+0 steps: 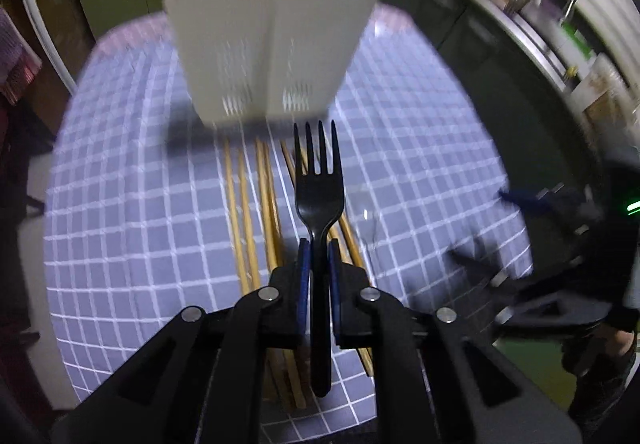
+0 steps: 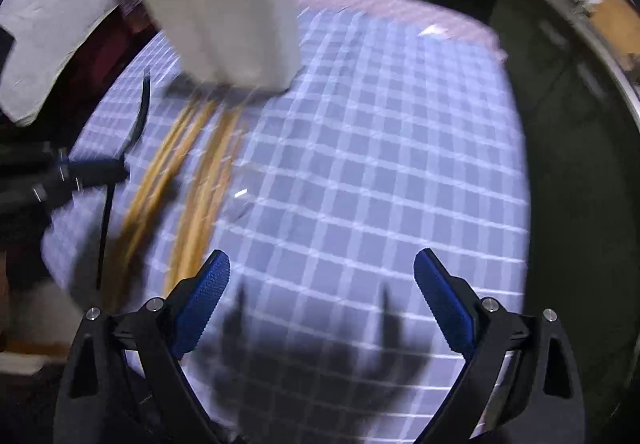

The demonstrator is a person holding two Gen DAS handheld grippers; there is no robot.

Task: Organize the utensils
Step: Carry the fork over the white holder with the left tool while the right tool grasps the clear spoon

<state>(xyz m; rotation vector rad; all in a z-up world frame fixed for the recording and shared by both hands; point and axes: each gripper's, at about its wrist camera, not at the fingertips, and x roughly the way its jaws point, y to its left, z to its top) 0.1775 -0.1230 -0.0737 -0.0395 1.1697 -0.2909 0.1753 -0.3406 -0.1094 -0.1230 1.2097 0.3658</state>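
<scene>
My left gripper (image 1: pixel 319 250) is shut on a black plastic fork (image 1: pixel 319 184), tines pointing away, held above the table. Under it lie several wooden chopsticks (image 1: pixel 248 212) on the blue checked tablecloth (image 1: pixel 140 184). A white two-compartment utensil holder (image 1: pixel 268 36) stands just beyond the fork. In the right wrist view my right gripper (image 2: pixel 322 276) is open and empty above the cloth (image 2: pixel 380 164). There the holder (image 2: pixel 228 12) is at upper left, the chopsticks (image 2: pixel 196 188) run toward it, and the fork (image 2: pixel 138 120) shows at the left in the left gripper (image 2: pixel 96 170).
A clear plastic utensil (image 1: pixel 366 216), hard to make out, lies right of the chopsticks. Green cabinets and a counter with a metal sink rail (image 1: pixel 532 40) curve around the far and right sides. The table edge drops off at left and right.
</scene>
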